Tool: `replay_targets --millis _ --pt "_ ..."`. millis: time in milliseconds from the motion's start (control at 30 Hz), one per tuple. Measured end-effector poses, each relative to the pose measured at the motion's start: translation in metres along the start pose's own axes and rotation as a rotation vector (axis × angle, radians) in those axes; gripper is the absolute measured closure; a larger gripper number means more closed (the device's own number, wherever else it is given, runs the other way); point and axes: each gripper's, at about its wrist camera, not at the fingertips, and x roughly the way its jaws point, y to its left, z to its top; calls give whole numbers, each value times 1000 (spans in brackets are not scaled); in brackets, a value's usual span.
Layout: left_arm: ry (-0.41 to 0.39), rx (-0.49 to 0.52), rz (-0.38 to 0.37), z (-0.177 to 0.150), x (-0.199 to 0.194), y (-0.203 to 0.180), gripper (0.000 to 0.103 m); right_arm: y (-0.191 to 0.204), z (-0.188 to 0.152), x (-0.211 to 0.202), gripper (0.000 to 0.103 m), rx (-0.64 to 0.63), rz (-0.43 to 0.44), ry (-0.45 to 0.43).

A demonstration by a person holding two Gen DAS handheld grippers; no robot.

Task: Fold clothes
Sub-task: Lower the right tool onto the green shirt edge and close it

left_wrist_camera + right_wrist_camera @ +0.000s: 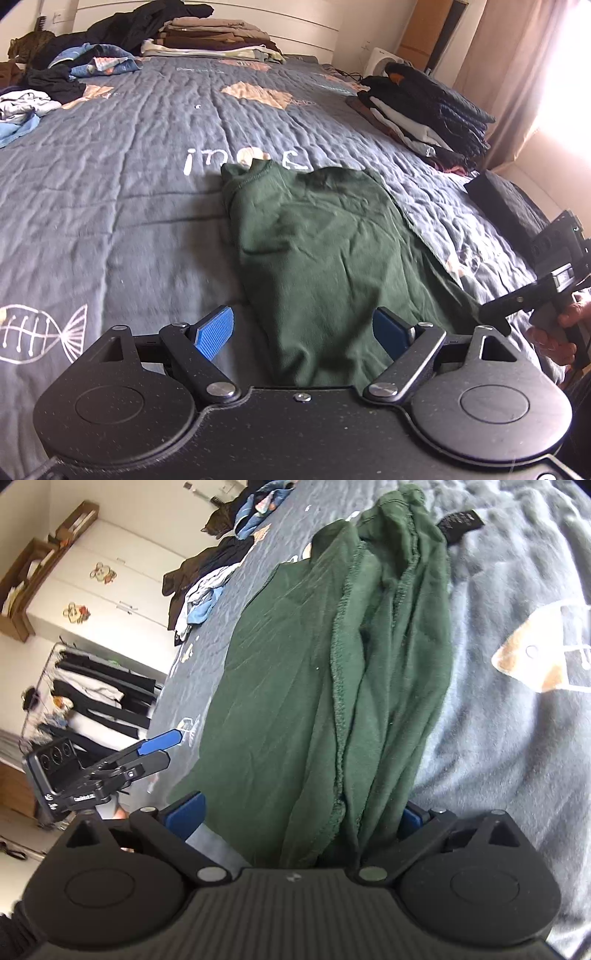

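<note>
Green garment flat on quilt, apparently unheld.

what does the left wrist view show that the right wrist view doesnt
Only the left wrist view: two folded stacks, one at the headboard and one on the right edge of the bed, plus a curtain.

Only the right wrist view: a white wardrobe, a clothes rack, and the black label.

Both: the green garment, the grey quilt, loose clothes.
</note>
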Motion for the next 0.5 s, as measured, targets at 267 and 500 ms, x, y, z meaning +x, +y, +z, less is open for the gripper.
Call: replay_targets --millis 267,500 --pt "16 9 -3 3 5 -3 20 -10 -2 9 0 -25 29 21" --pt "20 -6 -4 0 4 1 20 -23 3 7 20 87 172 -7"
